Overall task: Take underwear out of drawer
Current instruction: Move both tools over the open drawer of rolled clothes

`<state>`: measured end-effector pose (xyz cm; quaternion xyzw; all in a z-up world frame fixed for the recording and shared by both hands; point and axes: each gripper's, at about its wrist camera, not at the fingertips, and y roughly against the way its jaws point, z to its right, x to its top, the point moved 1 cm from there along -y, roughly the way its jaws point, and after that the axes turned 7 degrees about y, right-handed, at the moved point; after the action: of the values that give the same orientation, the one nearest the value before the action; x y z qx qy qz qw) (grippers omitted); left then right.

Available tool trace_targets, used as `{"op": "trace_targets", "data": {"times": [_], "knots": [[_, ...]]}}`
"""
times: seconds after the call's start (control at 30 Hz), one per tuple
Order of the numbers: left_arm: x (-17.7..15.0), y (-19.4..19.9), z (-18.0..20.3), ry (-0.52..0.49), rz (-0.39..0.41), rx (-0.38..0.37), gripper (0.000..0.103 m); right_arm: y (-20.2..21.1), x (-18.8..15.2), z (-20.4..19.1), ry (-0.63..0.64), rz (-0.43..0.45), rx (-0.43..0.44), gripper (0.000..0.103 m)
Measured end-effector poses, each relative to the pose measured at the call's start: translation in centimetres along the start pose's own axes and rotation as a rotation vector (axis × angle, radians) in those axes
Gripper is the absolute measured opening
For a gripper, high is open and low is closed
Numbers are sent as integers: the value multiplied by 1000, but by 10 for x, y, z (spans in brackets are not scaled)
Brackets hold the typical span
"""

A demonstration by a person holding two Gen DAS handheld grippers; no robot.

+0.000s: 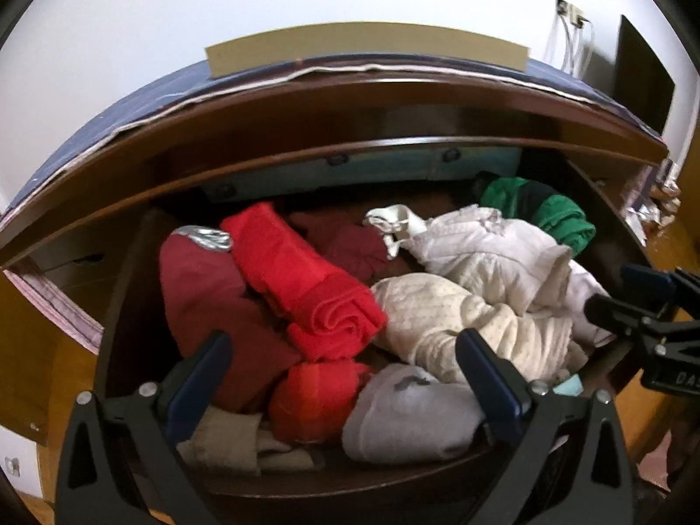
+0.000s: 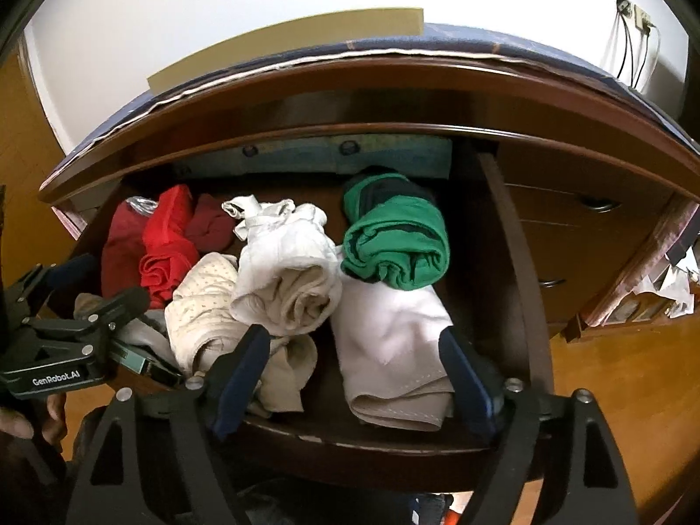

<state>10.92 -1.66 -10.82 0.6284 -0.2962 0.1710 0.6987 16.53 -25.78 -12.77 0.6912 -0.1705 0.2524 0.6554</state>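
An open dark wooden drawer [image 2: 363, 446] holds several rolled garments. In the left wrist view my left gripper [image 1: 345, 354] is open just above the front left of the drawer, over a bright red roll [image 1: 306, 280], an orange-red roll [image 1: 313, 398] and a grey roll [image 1: 407, 415]. In the right wrist view my right gripper [image 2: 354, 345] is open above the front right, its fingers either side of a white folded piece [image 2: 389, 350]. A cream roll [image 2: 288, 280] and a green roll [image 2: 393, 236] lie behind it. Neither gripper holds anything.
The dresser top [image 2: 437, 48] carries a blue cloth and a tan board [image 2: 284, 43] against the white wall. Closed drawers with handles [image 2: 599, 205] stand to the right. My left gripper [image 2: 96, 310] shows at the left edge of the right wrist view. The floor is wood.
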Motion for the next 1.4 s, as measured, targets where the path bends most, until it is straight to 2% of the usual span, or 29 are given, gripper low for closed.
{"op": "trace_targets", "data": {"times": [0.2,0.5,0.73,0.83,0.97,1.13,1.4], "knots": [[10,-9,-5,-5,-14,-21,103,1,4,3,-2,-12,5,81],[17,-10,-3,-48,-13,0,103,-5,11,3,-16,-70,19,81],[36,-18,-7,-73,-14,13,103,-7,11,1,-22,-103,22,81],[20,-5,-1,-81,7,32,103,-8,13,1,-25,-112,19,81],[17,1,-1,-94,29,44,103,-9,15,0,-25,-124,11,81],[16,4,-5,-67,13,13,103,-8,15,-1,-26,-124,3,81],[13,7,-5,-74,18,27,103,-8,13,-2,-27,-123,0,81]]}}
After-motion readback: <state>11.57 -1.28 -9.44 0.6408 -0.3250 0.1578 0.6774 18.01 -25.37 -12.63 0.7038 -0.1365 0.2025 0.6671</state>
